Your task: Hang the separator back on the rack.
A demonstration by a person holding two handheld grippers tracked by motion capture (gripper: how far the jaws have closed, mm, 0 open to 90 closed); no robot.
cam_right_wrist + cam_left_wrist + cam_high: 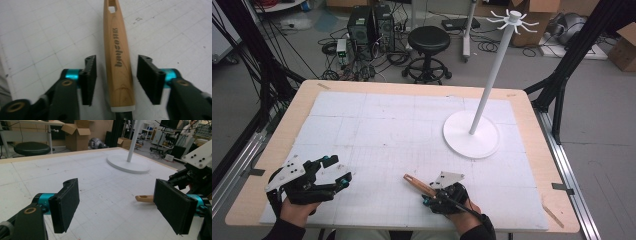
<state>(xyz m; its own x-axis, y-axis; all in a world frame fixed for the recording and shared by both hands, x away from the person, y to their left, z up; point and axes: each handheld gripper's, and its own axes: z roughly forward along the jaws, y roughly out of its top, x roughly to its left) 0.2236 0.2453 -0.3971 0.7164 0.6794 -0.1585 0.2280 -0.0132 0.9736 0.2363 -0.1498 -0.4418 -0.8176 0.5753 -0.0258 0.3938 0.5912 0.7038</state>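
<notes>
Your right tool sits low over the table, near its front edge and well in front of the stand. Its jaws straddle the handle: in the right gripper view the wooden handle runs straight up the middle between the two black pads, with a clear gap of white mat on each side. So the tool is released, not yet clamping, though the jaws are fairly close about the wood. The handle lies flat on the mat; its pale collar and dark metal shank are at the bottom of that view, just under the tool's body, and its far end, with a slot through it, points away from you.

In the high view the handle sticks out from your right tool up and to the left, slanting away from the stand.

Your left tool rests well to the left of the handle, far from the stand's base, jaws wide apart with nothing between them. In the left gripper view the handle's tip peeks out beside its right pad, lying farther off on the mat.
</notes>
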